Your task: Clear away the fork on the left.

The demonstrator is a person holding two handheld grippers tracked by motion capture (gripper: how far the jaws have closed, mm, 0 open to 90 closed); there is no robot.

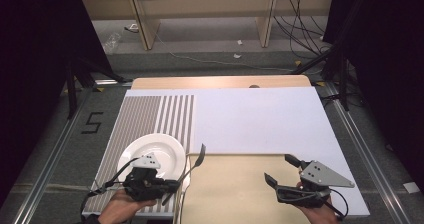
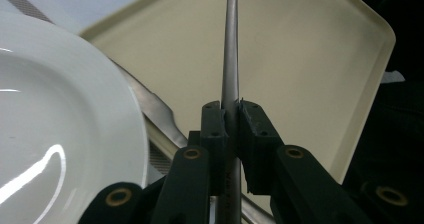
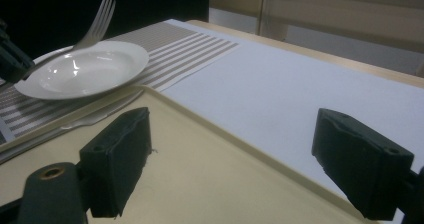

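My left gripper (image 1: 172, 185) (image 2: 231, 109) is shut on the handle of a metal fork (image 1: 192, 166) (image 2: 231, 44). The fork is held off the table, its tines pointing away over the near left corner of a beige tray (image 1: 235, 189) (image 2: 310, 59). A white deep plate (image 1: 152, 156) (image 2: 60, 134) (image 3: 85, 69) rests on the striped placemat (image 1: 145, 114) just left of the fork. In the right gripper view the raised fork (image 3: 97, 24) shows behind the plate. My right gripper (image 1: 278, 168) (image 3: 237, 134) stands open over the tray's right side with nothing between its jaws.
A second flat metal utensil (image 2: 157, 111) (image 3: 100, 115) lies on the placemat between the plate and the tray's left rim. A white mat (image 1: 260, 119) (image 3: 300, 84) covers the table beyond the tray. Shelving and cables stand on the floor past the far edge.
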